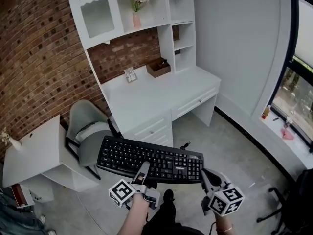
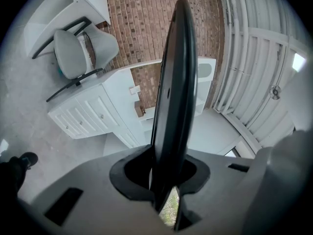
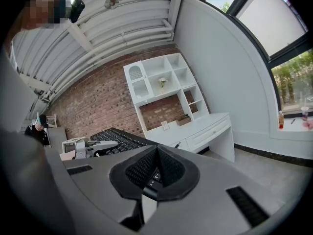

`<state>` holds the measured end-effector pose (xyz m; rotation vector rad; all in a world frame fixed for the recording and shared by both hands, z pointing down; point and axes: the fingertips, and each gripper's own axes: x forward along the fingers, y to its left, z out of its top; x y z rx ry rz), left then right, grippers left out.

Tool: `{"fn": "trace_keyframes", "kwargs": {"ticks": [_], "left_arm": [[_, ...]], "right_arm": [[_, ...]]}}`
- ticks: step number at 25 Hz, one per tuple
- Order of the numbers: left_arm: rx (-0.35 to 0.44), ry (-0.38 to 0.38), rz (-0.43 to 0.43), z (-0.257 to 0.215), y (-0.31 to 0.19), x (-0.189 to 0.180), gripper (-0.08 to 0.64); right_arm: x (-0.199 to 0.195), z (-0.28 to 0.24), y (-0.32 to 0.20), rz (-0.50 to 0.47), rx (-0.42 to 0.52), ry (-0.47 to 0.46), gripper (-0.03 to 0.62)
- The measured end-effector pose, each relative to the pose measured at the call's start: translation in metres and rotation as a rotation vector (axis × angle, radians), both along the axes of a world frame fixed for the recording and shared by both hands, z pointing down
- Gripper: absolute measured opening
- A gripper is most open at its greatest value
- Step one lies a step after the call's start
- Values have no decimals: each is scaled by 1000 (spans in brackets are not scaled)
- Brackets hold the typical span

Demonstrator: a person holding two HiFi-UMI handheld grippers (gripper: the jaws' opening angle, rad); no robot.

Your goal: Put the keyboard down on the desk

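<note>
A black keyboard (image 1: 149,159) hangs in the air over the floor, in front of the white desk (image 1: 161,89). My left gripper (image 1: 143,173) is shut on the keyboard's near long edge. In the left gripper view the keyboard (image 2: 176,82) runs edge-on straight up from between the jaws of that gripper (image 2: 164,180). My right gripper (image 1: 206,175) is shut with nothing between its pads, just off the keyboard's right end; contact cannot be told. In the right gripper view the keyboard (image 3: 117,137) lies past the closed right gripper (image 3: 156,168), with the desk (image 3: 195,126) behind.
On the desk stand a wooden box (image 1: 158,66) and a small card holder (image 1: 129,74); a vase (image 1: 137,13) sits on the hutch shelf. A grey chair (image 1: 88,126) and a white side table (image 1: 34,153) stand to the left. The window sill (image 1: 274,121) lies to the right.
</note>
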<state>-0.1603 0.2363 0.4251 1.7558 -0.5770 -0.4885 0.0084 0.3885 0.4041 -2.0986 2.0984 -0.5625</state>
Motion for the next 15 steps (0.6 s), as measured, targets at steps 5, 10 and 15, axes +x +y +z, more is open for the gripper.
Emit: {"fn": "trace_keyframes", "kwargs": {"ticks": [5,10,15], "left_arm": [[-14,43,-10,5,-63,15,71],[-25,15,-28,12,-135,32,71],[-30,28,-37,11,-202,46,71]], "right_arm": [[15,6,-64,-9,-9,-1,5],[36,3,-139,-26,-11,-19,5],[50,3,-211,-34,-20,-30,5]]}}
